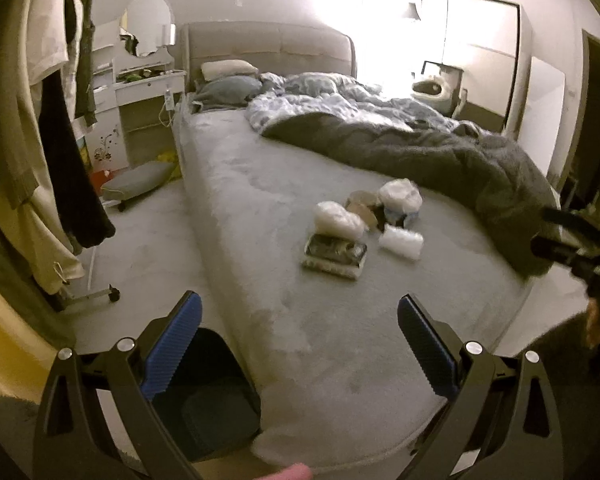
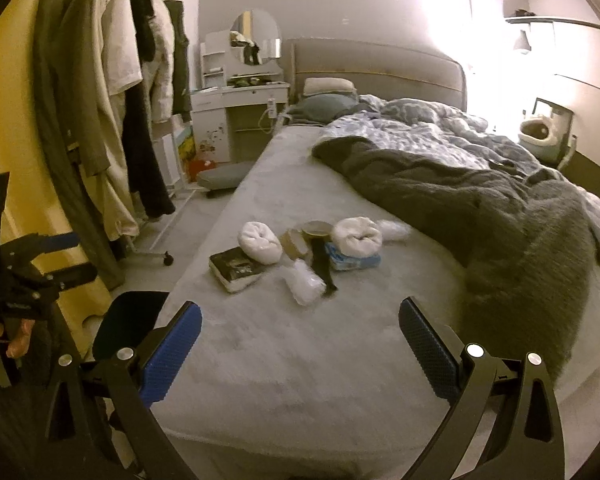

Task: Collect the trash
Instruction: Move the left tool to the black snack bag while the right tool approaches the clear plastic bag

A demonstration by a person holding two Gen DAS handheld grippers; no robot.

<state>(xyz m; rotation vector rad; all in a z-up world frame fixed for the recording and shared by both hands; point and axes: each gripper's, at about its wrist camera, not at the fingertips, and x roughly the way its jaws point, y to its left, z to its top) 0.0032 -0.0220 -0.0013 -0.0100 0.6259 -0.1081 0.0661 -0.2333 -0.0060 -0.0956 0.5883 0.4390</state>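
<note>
Both tools are wide open and hold nothing. The left tool [image 1: 300, 344] hangs over the near corner of the bed [image 1: 260, 208], and the right tool [image 2: 300, 344] hangs over the near end of the same bed. The trash sits in a little pile on the grey sheet, straight ahead of both tools and well apart from them. The nearest bit to the right tool is a crumpled clear plastic wrapper [image 2: 305, 285]; its long side runs toward that tool and away from it, tipped a bit to the right. A thin black strap [image 2: 323, 266] lies just beside it. Behind these are two scrunched white bags [image 2: 260, 241] [image 2: 358, 237], a round tub [image 2: 317, 228] and a blue pack [image 2: 352, 262]. A book [image 2: 236, 268] lies at the left of the pile, likely not trash. The right tool looks nearer to the wrapper. A dark bin [image 1: 208, 392] stands on the floor by the bed corner, right under the left tool.
</note>
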